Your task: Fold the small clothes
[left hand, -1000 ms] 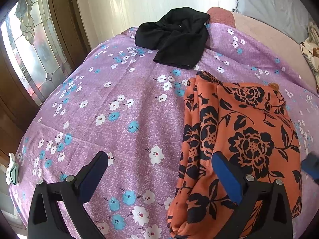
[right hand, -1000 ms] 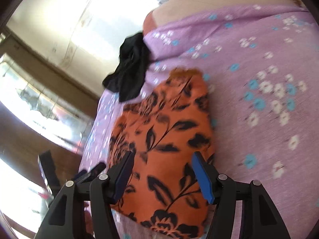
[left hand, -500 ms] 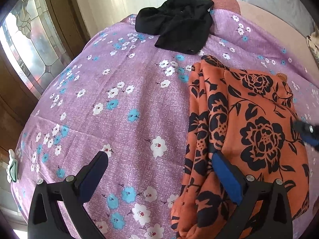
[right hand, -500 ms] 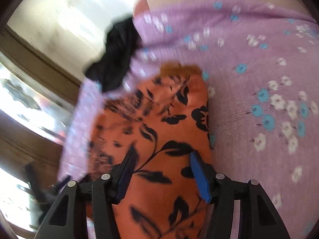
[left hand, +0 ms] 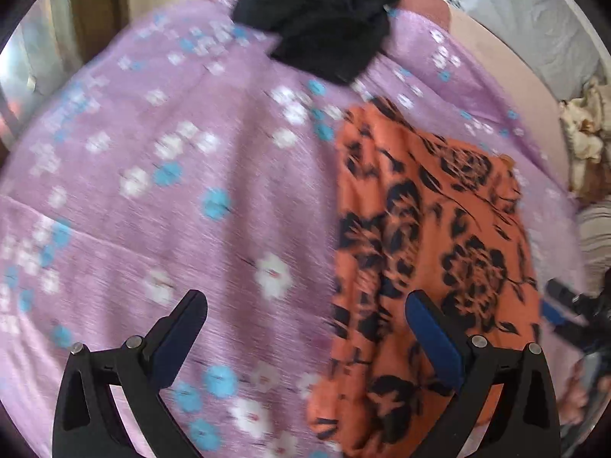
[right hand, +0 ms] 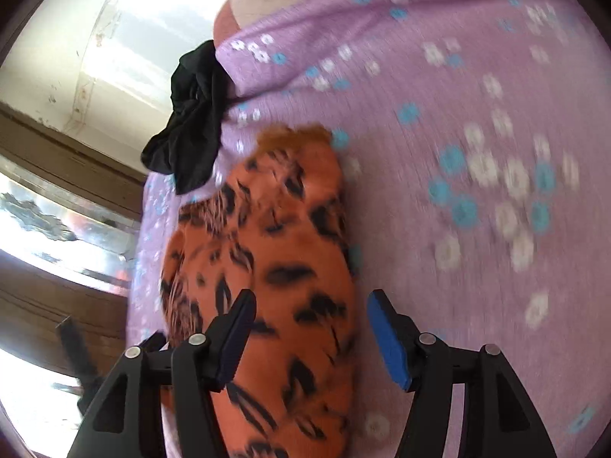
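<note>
An orange garment with black flowers [left hand: 431,252] lies folded lengthwise on the purple floral bedsheet [left hand: 191,198]. My left gripper [left hand: 305,316] hovers open over the garment's left edge, one finger above the sheet, the other above the cloth. In the right wrist view the same orange garment [right hand: 282,252] runs under my right gripper [right hand: 309,313]. That gripper's jaws are opening, straddling the garment's right edge without pressing it. A crumpled black garment [left hand: 324,30] sits at the far end of the bed, also seen as the black garment [right hand: 191,122] in the right wrist view.
The right gripper's tip [left hand: 565,305] shows at the right edge of the left wrist view. A bare mattress corner [left hand: 424,0] and grey bedding [left hand: 534,19] lie beyond the sheet. A window with patterned glass [right hand: 57,221] and a wooden frame stand left of the bed.
Both grippers moved lower and forward over the orange garment. The left one tilted downward. The right gripper's jaws spread a little wider. The garment lies as before.
</note>
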### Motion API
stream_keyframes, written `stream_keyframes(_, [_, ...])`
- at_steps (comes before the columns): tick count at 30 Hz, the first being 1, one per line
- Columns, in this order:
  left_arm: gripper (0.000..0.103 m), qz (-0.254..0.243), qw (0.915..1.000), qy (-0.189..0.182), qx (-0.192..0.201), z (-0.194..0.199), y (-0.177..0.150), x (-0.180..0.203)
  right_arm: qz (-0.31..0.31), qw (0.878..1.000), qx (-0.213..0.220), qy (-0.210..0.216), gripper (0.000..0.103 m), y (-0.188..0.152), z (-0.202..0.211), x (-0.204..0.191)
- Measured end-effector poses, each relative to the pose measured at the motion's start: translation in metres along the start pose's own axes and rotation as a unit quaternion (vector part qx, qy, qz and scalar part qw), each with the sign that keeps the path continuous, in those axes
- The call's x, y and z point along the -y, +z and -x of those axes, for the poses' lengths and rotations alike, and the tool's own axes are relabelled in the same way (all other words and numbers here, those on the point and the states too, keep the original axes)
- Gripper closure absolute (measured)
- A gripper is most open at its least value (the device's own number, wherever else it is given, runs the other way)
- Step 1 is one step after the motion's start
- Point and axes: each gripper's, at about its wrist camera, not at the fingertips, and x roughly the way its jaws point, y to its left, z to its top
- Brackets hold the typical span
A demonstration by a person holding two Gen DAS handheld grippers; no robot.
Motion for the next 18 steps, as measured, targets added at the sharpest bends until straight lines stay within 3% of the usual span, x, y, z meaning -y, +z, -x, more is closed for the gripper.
stream_keyframes(3, [0.0,-0.006,0.9992,-0.036,-0.015,-0.007,-0.003,0.007,-0.031,0.999,-0.019,0.04,0.036,-0.01,-0.007,0.014])
stream_keyframes(6, [0.0,0.002,0.9986,-0.047,-0.023,-0.011,-0.005,0.008,-0.045,0.995,-0.045,0.073,0.035,-0.014,-0.024,0.015])
stream_keyframes(9, [0.0,0.02,0.9975,-0.064,-0.023,-0.012,-0.004,0.002,-0.038,0.995,-0.034,0.087,0.028,-0.016,-0.028,0.014])
stream_keyframes(15, [0.0,-0.003,0.999,-0.044,-0.009,-0.013,-0.012,0.016,-0.051,0.991,-0.014,0.124,0.027,-0.016,-0.034,0.019])
stream_keyframes(18, [0.0,0.003,0.9972,-0.072,-0.02,-0.017,-0.012,0.021,-0.044,0.991,0.001,0.128,0.027,-0.018,-0.036,0.019])
